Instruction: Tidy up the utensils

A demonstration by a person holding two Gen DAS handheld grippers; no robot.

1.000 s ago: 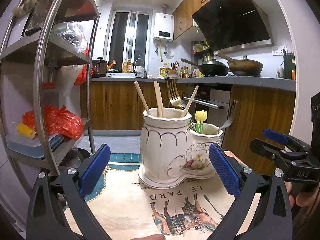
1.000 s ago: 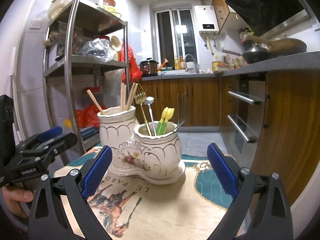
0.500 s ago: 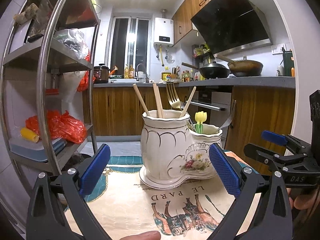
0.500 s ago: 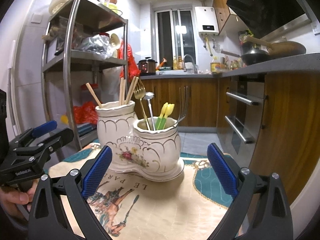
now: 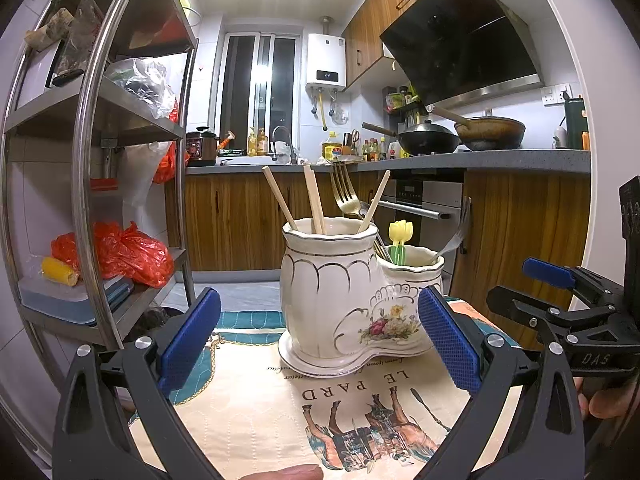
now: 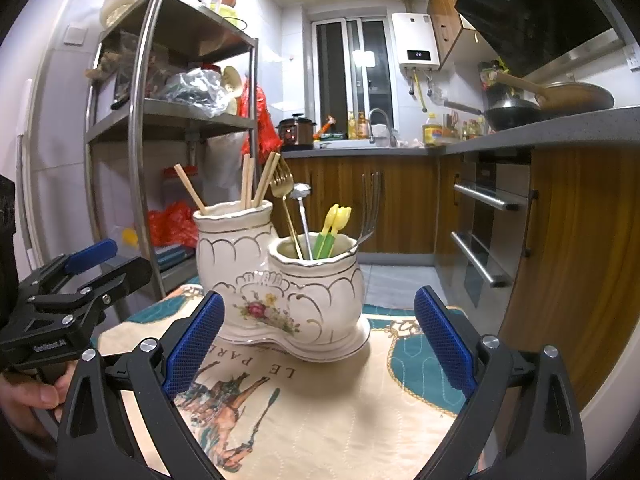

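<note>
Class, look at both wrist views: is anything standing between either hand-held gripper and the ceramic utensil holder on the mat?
Nothing visible does. Only bare mat lies between the open right hand-held gripper and the ceramic utensil holder; likewise for the open left hand-held gripper, which faces its taller compartment.

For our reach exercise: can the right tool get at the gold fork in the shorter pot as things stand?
Probably yes. The right tool is open and empty, facing the shorter pot, and the gold fork rises well above the rim with nothing in front. The spoon stands close beside it, so a narrow pinch is needed.
</note>
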